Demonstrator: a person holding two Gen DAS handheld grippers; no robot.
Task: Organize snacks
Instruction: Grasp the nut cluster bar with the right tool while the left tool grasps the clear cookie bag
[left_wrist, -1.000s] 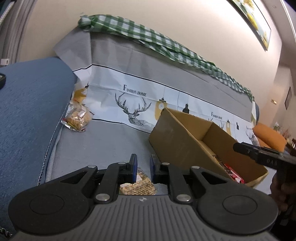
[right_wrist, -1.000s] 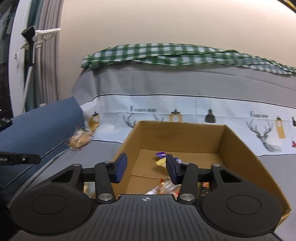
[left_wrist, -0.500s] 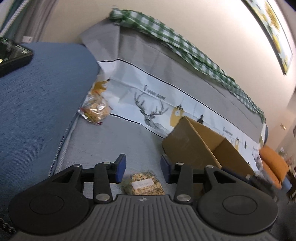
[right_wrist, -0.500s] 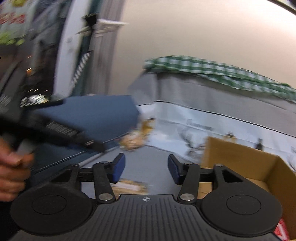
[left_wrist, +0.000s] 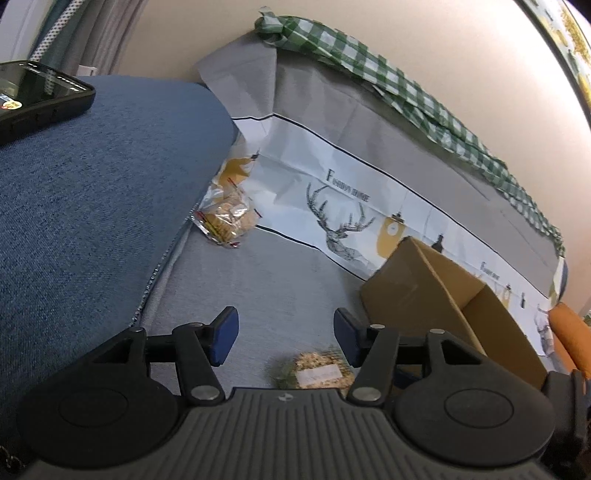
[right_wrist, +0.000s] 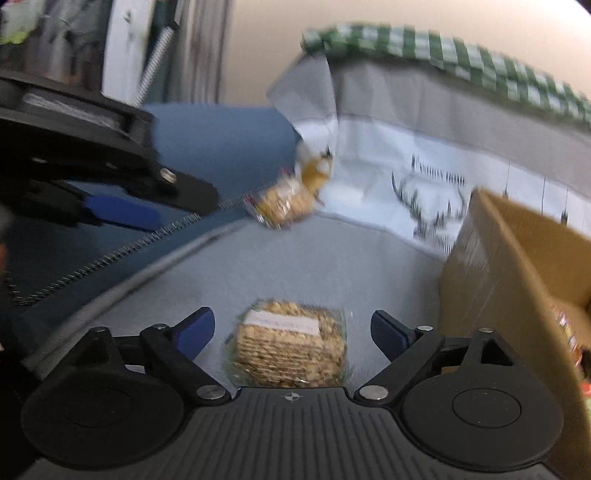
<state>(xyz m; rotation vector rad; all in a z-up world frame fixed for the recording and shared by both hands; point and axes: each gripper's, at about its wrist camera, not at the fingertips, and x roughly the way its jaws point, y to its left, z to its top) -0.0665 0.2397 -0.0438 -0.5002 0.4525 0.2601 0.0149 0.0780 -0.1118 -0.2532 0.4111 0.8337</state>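
Note:
A flat cracker packet (right_wrist: 291, 345) lies on the grey sofa seat, just in front of my right gripper (right_wrist: 291, 330), which is open and empty with the packet between its fingers' line. The same packet (left_wrist: 317, 373) shows low in the left wrist view, near the right finger of my left gripper (left_wrist: 284, 332), which is open and empty. A second clear snack bag (left_wrist: 225, 218) lies at the back by the blue armrest; it also shows in the right wrist view (right_wrist: 284, 203). The open cardboard box (left_wrist: 436, 295) stands to the right, also seen in the right wrist view (right_wrist: 517, 266), with snacks inside.
A blue armrest (left_wrist: 92, 184) rises on the left with a black phone (left_wrist: 37, 92) on top. A deer-print cover (left_wrist: 351, 206) and a green checked cloth (left_wrist: 406, 88) drape the backrest. An orange cushion (left_wrist: 569, 332) lies far right. The left gripper (right_wrist: 110, 206) appears in the right wrist view.
My left gripper has opened wide and swung left, leaving the cracker packet on the seat. My right gripper has swung left from the box and come down over the packet.

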